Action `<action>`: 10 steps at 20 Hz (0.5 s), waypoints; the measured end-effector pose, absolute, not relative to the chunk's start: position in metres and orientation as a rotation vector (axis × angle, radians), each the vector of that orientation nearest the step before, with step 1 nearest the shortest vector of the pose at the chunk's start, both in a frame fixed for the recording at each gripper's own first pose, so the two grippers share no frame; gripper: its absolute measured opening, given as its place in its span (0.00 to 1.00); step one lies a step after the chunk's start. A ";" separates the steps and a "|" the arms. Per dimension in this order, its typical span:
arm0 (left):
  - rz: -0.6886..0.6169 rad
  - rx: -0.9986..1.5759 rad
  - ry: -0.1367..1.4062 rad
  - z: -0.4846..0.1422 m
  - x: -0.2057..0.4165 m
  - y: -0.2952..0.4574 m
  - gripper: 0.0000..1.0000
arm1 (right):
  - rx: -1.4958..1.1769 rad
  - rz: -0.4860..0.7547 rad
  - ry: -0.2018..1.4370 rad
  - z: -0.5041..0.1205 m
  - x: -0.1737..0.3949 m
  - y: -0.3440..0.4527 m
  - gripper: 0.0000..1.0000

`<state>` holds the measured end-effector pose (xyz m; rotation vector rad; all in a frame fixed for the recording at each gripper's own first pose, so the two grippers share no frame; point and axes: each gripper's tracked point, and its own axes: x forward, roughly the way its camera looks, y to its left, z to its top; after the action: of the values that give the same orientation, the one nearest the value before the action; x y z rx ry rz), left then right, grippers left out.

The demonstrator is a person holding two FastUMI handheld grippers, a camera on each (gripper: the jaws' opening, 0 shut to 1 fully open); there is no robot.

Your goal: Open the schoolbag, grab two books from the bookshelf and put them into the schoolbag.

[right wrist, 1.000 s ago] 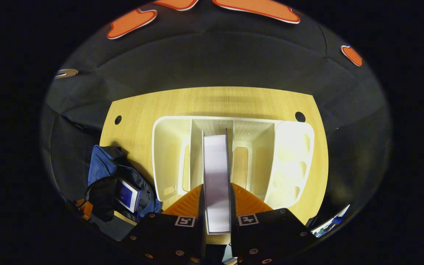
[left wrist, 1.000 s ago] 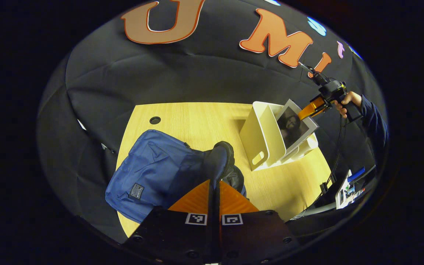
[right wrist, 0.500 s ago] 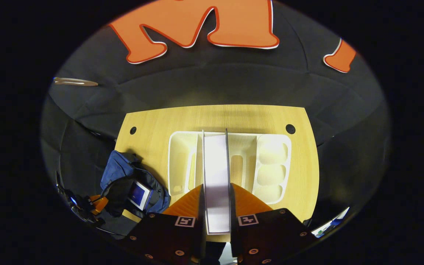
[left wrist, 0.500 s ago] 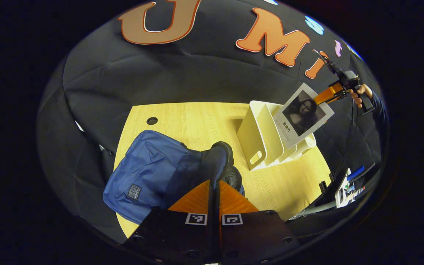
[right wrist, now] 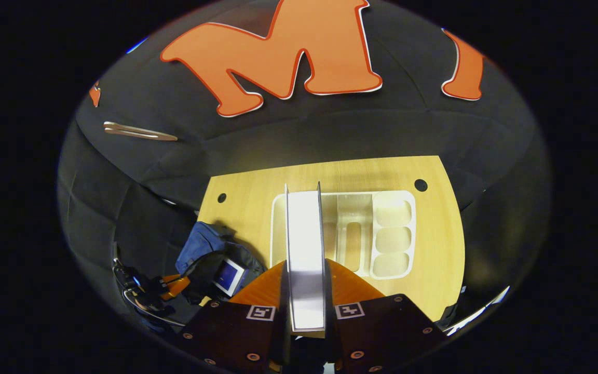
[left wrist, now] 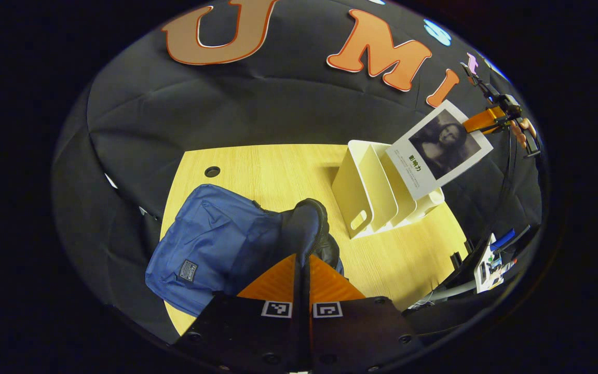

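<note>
Lifted higher, book (left wrist: 439,148) hangs above bookshelf (left wrist: 369,195), schoolbag (left wrist: 216,246) nearby.

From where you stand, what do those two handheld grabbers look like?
Each gripper, left and right, has a dark plate body with small screws and two square black-and-white markers. A black cable hangs from the right one, by a dark blue sleeve.

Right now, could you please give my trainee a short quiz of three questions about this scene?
1. True or false: the book in the right gripper is clear of the shelf.
2. What does the left gripper pinch? A) shelf B) bag opening C) table
3. Fill in: a second book sits inside the ____.

Key: 1 true; 2 B; 3 bag.
</note>
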<state>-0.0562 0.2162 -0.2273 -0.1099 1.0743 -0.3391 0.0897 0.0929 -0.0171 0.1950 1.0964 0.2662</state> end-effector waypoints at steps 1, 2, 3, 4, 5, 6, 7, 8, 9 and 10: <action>-0.335 -0.104 1.073 -0.226 -0.056 0.218 0.01 | 0.219 0.274 1.087 -0.015 0.087 0.092 0.27; -0.332 -0.100 1.071 -0.226 -0.056 0.218 0.01 | 0.244 0.286 1.074 -0.013 0.081 0.095 0.27; -0.330 -0.095 1.069 -0.226 -0.055 0.219 0.01 | 0.273 0.302 1.063 -0.012 0.076 0.098 0.27; -0.326 -0.089 1.065 -0.225 -0.054 0.220 0.01 | 0.307 0.321 1.056 -0.013 0.068 0.105 0.27; -0.326 -0.084 1.066 -0.224 -0.053 0.220 0.01 | 0.346 0.343 1.052 -0.015 0.061 0.111 0.27; -0.324 -0.076 1.066 -0.223 -0.053 0.221 0.01 | 0.382 0.366 1.047 -0.015 0.054 0.115 0.27; -0.325 -0.068 1.067 -0.222 -0.051 0.222 0.01 | 0.413 0.385 1.045 -0.020 0.050 0.119 0.27; -0.326 -0.055 1.066 -0.221 -0.051 0.224 0.01 | 0.437 0.400 1.038 -0.024 0.045 0.125 0.27; -0.329 -0.040 1.065 -0.220 -0.049 0.225 0.01 | 0.456 0.412 1.035 -0.027 0.041 0.130 0.27; -0.333 -0.026 1.066 -0.219 -0.048 0.226 0.01 | 0.478 0.420 1.032 -0.030 0.037 0.135 0.27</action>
<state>-0.0483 0.2257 -0.2188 -0.0255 1.0656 -0.3327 0.0369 0.1348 -0.0304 0.4781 1.0316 0.4200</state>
